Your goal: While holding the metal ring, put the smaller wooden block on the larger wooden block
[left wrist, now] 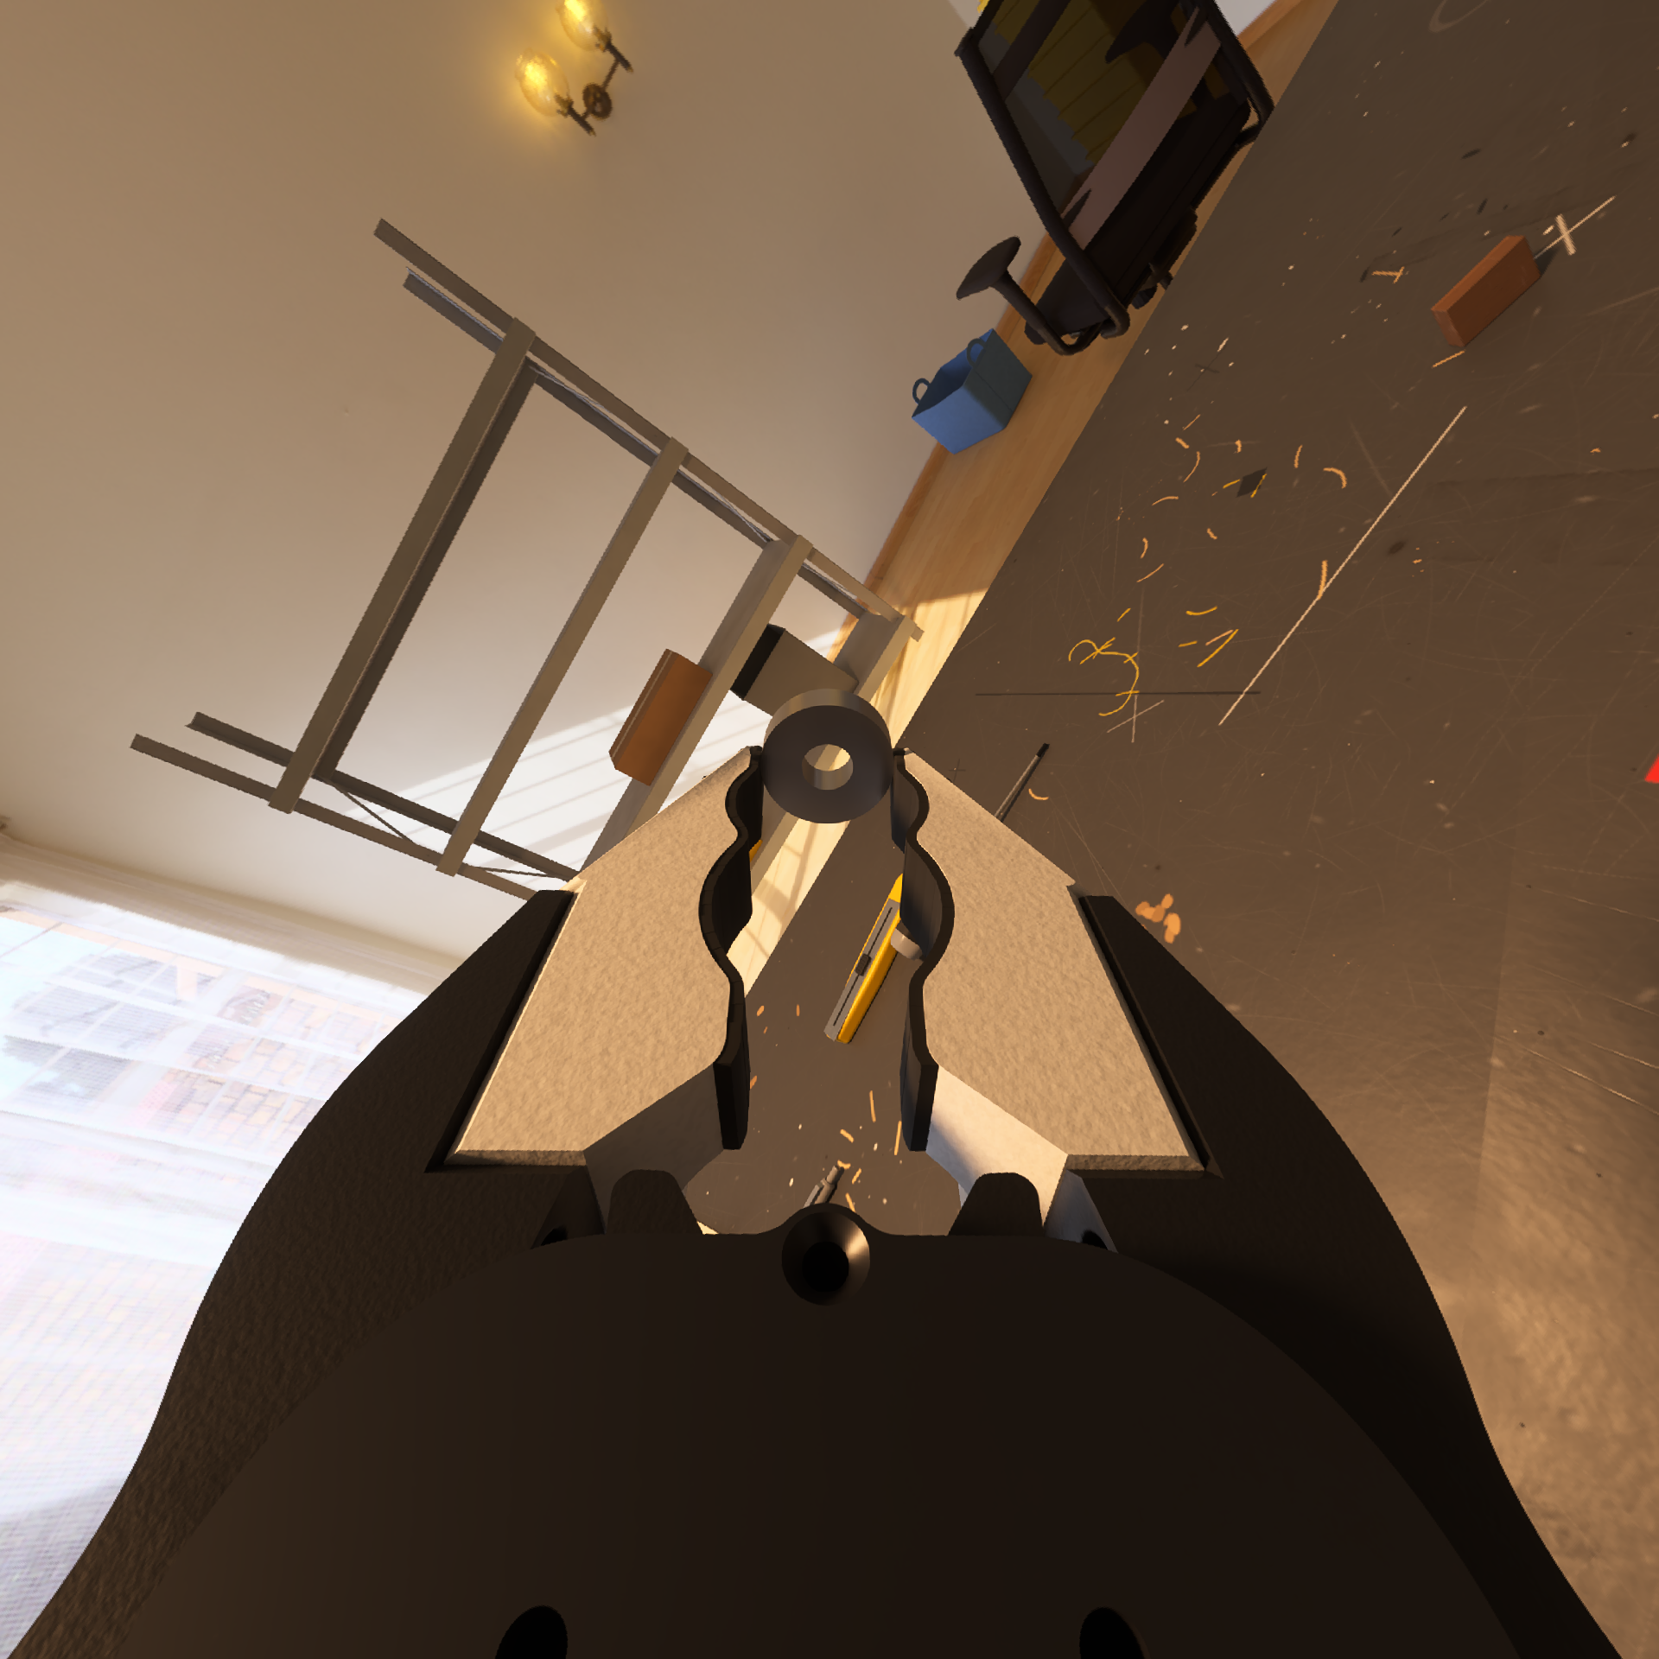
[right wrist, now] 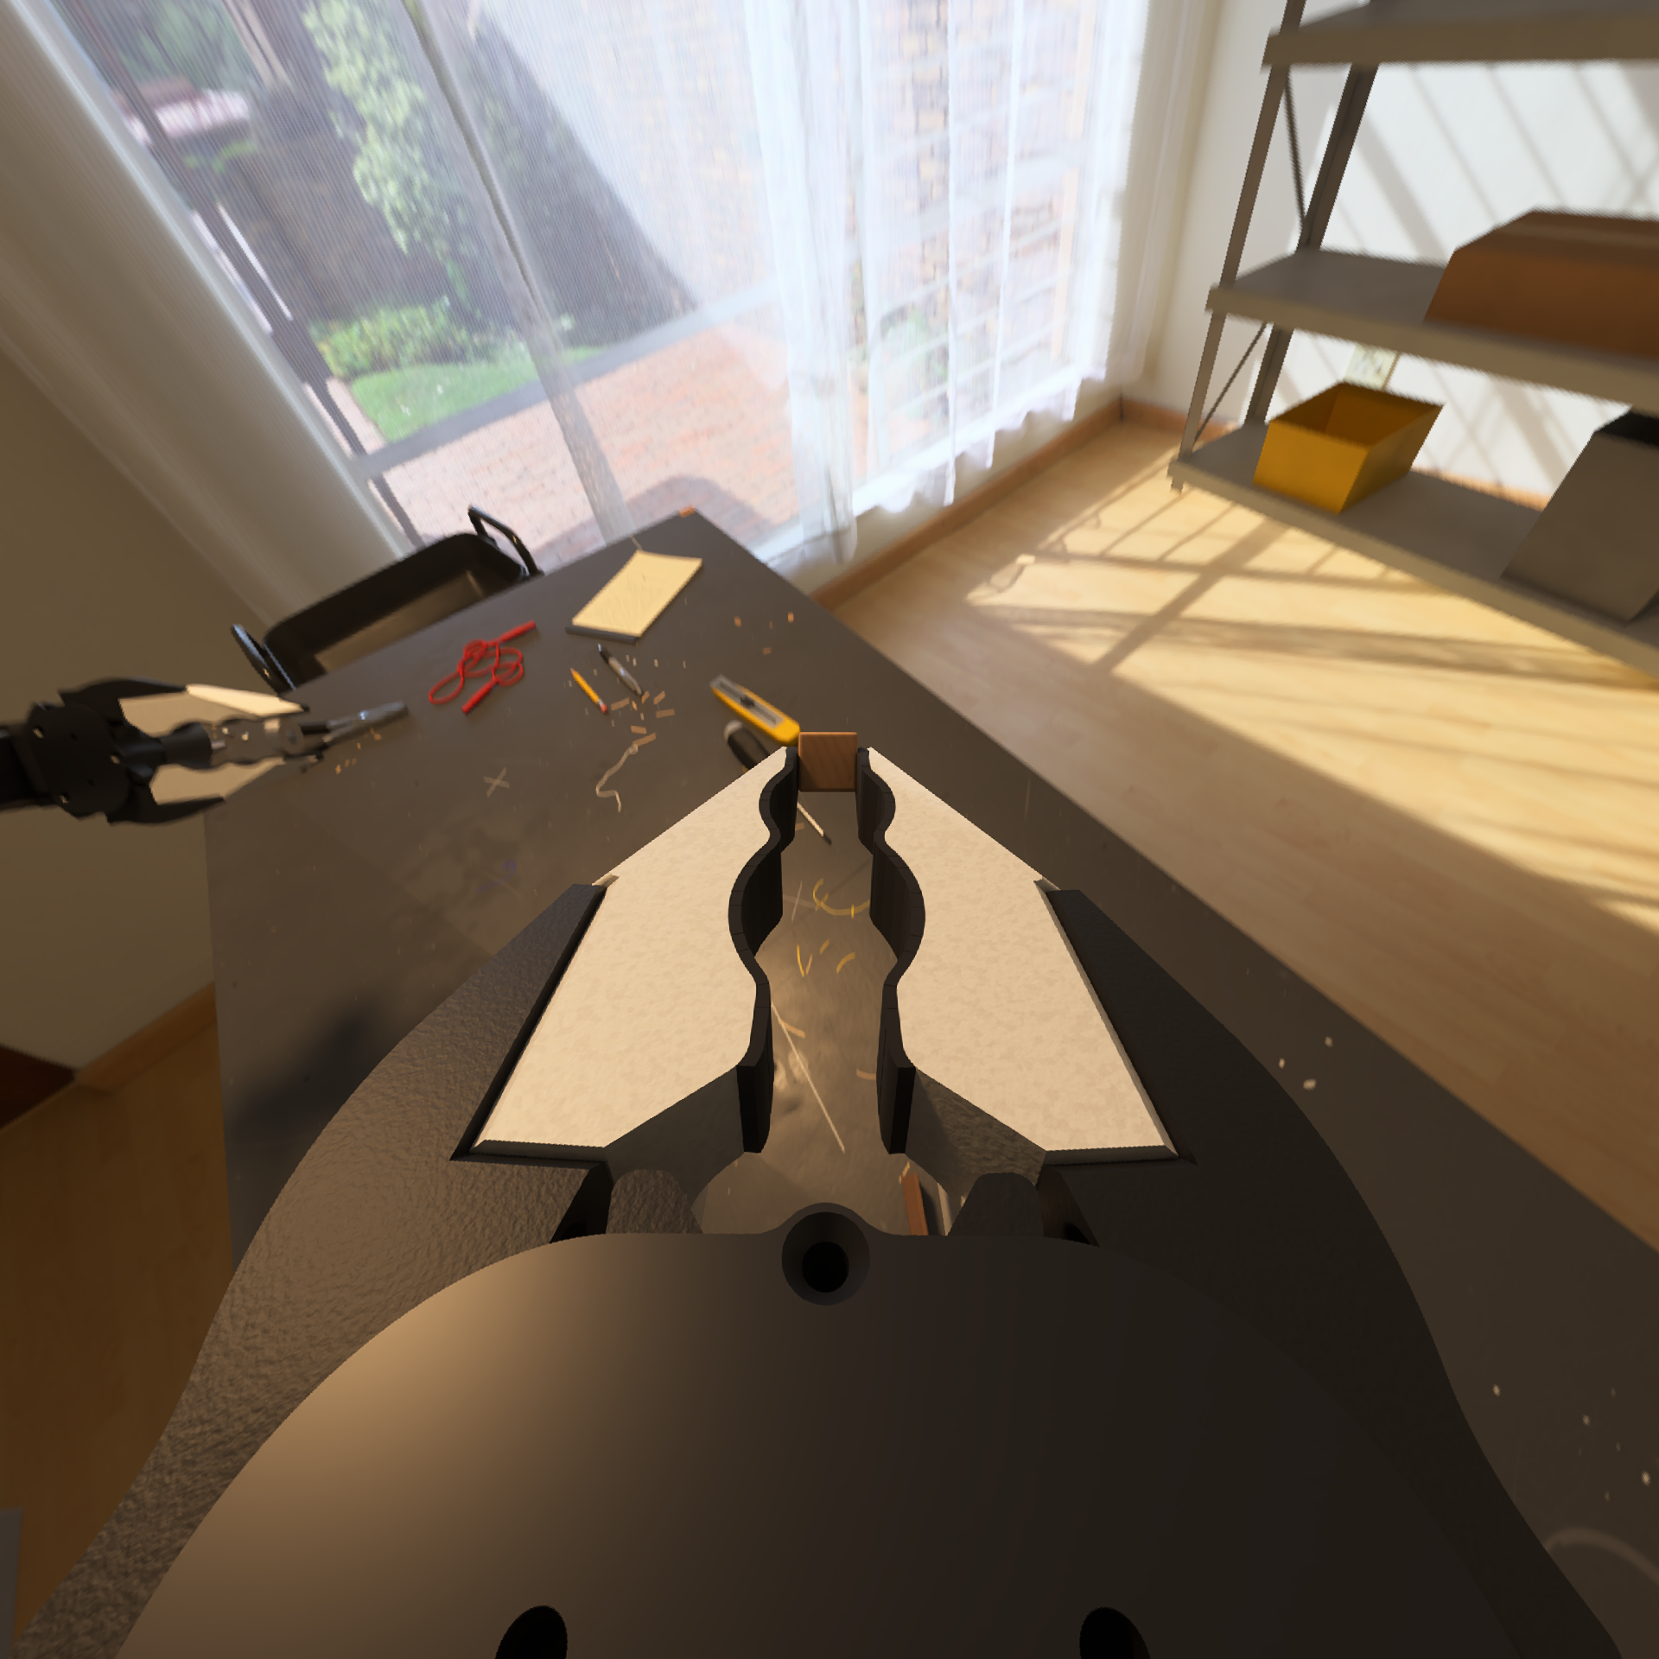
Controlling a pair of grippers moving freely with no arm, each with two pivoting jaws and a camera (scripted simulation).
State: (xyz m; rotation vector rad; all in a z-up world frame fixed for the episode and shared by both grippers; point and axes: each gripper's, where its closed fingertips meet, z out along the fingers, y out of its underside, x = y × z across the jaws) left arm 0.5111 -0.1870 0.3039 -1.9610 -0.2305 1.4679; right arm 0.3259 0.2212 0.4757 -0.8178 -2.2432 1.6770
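Note:
My left gripper (left wrist: 826, 761) is shut on the grey metal ring (left wrist: 864, 794) and holds it at its fingertips, above the dark table (left wrist: 1347, 808). A brown wooden block (left wrist: 1486, 287) lies on the table far off at the upper right. My right gripper (right wrist: 826, 765) is shut on a small brown wooden block (right wrist: 826, 754) and holds it above the table (right wrist: 404, 898). A thin brown wooden edge (right wrist: 914, 1198) shows low between the right fingers. The left gripper also shows in the right wrist view (right wrist: 287, 743), at the far left over the table.
On the table lie a yellow utility knife (right wrist: 754, 709), a notepad (right wrist: 637, 592), a red cord (right wrist: 480, 669), a pencil (right wrist: 588, 689), pliers (right wrist: 364, 718) and shavings. A black tray (right wrist: 395, 592) sits at the far edge. A metal shelf (right wrist: 1436, 341) stands to the right.

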